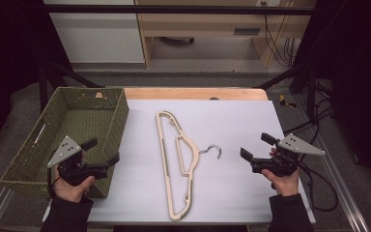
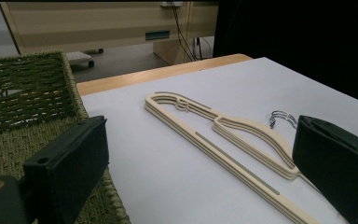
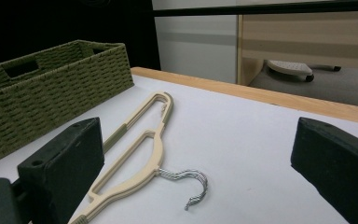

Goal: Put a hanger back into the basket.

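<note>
Both pairs of black jaws stand wide apart with nothing between them. Seen from the high view, the left gripper [image 1: 99, 153] sits at the lower left of the frame, held in the person's left hand [image 1: 71, 186] over the near right corner of the basket [image 1: 29, 159]. The right gripper [image 1: 258, 147] sits at the lower right, held in the right hand [image 1: 284, 180] above the white sheet [image 1: 241, 193], its jaws pointing toward the middle of the frame.

A stack of cream hangers [image 1: 174, 159] lies flat on the sheet in the middle of the frame, between the two grippers and apart from both. It runs from upper centre down to the lower centre, with the metal hook [image 1: 213, 150] sticking out toward the right gripper.

From the left gripper view, the hangers [image 2: 223, 135] cross the centre of the frame on the diagonal, the hook [image 2: 282, 116] peeking out just beside the right-hand jaw, and the woven green basket [image 2: 23, 107] fills the left side. From the right gripper view, the hangers [image 3: 140, 154] lie in the lower centre with the hook [image 3: 191, 184] curling between the jaws farther off, and the basket [image 3: 51, 88] stands at the upper left.
</note>
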Available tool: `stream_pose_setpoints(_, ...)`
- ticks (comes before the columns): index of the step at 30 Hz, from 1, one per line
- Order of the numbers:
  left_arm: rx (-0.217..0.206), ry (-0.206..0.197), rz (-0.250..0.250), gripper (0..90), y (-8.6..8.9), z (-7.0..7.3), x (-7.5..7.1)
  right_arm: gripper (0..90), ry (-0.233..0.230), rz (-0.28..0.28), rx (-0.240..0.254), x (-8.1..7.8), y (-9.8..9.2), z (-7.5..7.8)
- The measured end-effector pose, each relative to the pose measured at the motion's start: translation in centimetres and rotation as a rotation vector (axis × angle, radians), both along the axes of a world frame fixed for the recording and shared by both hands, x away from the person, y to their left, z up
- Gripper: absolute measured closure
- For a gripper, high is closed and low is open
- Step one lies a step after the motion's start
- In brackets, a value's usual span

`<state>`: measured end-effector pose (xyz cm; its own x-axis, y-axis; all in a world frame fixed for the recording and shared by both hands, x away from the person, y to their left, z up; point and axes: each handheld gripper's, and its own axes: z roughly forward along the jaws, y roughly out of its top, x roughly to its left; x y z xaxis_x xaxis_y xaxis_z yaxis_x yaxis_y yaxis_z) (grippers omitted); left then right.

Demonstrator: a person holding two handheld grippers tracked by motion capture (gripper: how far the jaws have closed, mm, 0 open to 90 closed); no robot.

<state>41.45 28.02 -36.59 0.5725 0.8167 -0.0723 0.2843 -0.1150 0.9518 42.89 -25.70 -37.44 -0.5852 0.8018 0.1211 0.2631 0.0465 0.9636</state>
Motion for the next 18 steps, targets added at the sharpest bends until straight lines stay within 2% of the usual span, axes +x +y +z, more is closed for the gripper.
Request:
stream_pose_setpoints(5, 0.004, 0.006, 0.006, 3.6, 0.1, -0.1, 0.1, 3.4, 0.008, -0.002, 0.008, -0.1, 0.2, 0.2)
stream_pose_setpoints(9, 0.005, 0.006, 0.013, 3.6, 0.4, -0.1, 0.2, 3.8, 0.015, -0.001, -0.006, -0.2, 0.6, 0.3)
stream_pose_setpoints(15, 0.004, 0.008, 0.020, 3.7, 0.4, 0.0, 0.2, 5.1, 0.043, 0.016, -0.030, -0.3, 2.7, 0.4)
stream_pose_setpoints(18, 0.011, 0.010, 0.024, 3.7, 0.4, 0.0, 0.3, 5.7, 0.062, 0.033, -0.047, -0.3, 4.5, 0.3)
